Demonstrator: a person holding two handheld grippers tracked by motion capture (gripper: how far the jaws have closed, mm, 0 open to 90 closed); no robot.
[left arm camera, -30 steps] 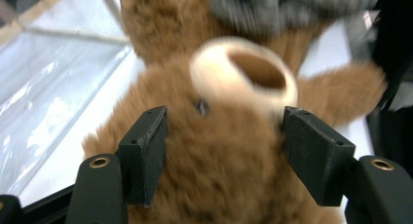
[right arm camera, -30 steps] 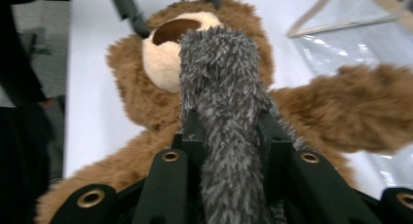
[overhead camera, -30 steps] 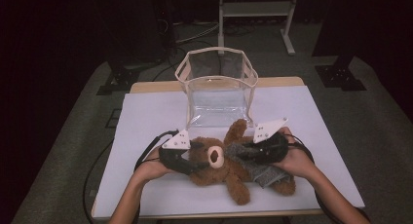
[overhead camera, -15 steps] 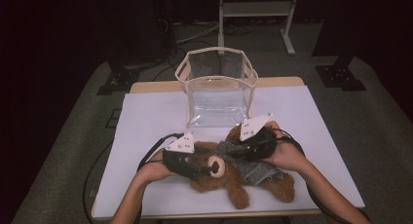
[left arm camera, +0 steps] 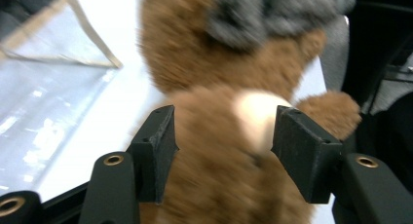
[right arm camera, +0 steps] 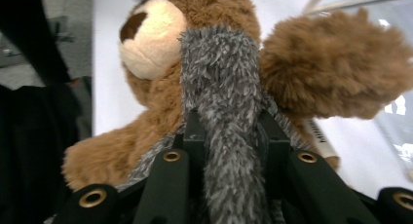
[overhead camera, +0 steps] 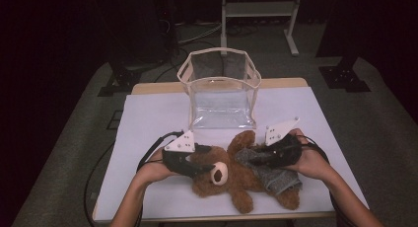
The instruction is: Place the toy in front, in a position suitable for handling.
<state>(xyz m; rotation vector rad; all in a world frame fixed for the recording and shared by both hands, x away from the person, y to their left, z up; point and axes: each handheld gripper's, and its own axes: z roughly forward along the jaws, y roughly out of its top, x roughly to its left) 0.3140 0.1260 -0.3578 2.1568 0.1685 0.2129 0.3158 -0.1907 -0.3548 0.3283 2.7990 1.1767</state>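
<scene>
High view: a brown teddy bear (overhead camera: 236, 175) is lying on the white worktop (overhead camera: 148, 118), just in front of a clear open-topped bag (overhead camera: 222, 91). The right gripper (overhead camera: 256, 155) is pinching the bear's grey scarf (right arm camera: 224, 87), its fingers closed on the fabric. The left gripper (left arm camera: 221, 151) is sitting with its fingers spread around the bear's head, probably bracing it for a lift into the bag.

teddy bears: 1 (overhead camera: 236, 175), brown, w/ 1 grey fuzzy garment (overhead camera: 268, 170)
clear bags: 1 (overhead camera: 220, 91), open-top, upright
claws: 2, left claw (overhead camera: 209, 166) & right claw (overhead camera: 249, 157)
hands: 2
benches: 1 (overhead camera: 148, 113), white top
metal stands behind: 1 (overhead camera: 259, 10)
</scene>
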